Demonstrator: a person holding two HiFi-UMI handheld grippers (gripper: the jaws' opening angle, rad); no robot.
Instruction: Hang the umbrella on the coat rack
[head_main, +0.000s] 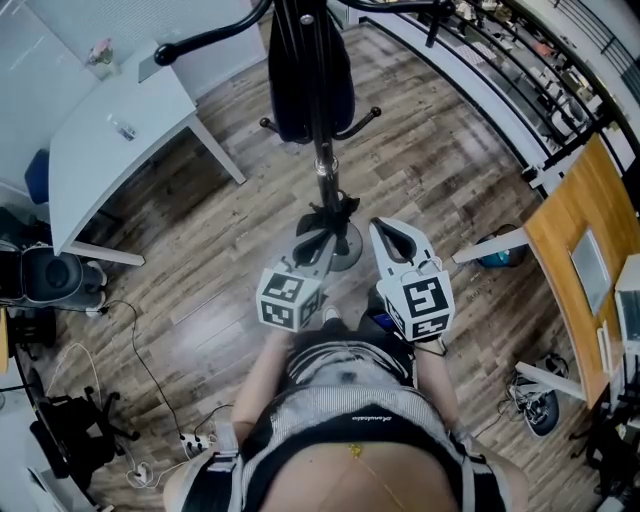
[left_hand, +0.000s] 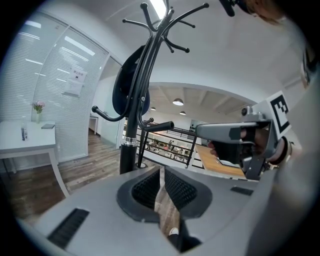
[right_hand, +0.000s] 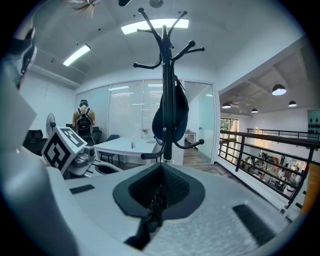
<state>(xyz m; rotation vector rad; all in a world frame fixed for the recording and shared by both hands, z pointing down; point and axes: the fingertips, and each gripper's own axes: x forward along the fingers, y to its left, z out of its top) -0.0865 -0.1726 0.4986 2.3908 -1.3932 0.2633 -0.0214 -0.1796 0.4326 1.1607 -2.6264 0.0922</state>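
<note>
Looks past the hanging step, with umbrella draped on coat rack. Found left gripper clenched on nothing, right gripper clenched too. Next, probably, back both away without snagging the hooks.

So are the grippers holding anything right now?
No. The left gripper and the right gripper are both shut on nothing. The umbrella hangs on the coat rack, apart from both.

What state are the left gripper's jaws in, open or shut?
Shut. On the left gripper the pads nearly meet, only a sliver of floor between them; nothing held.
</note>
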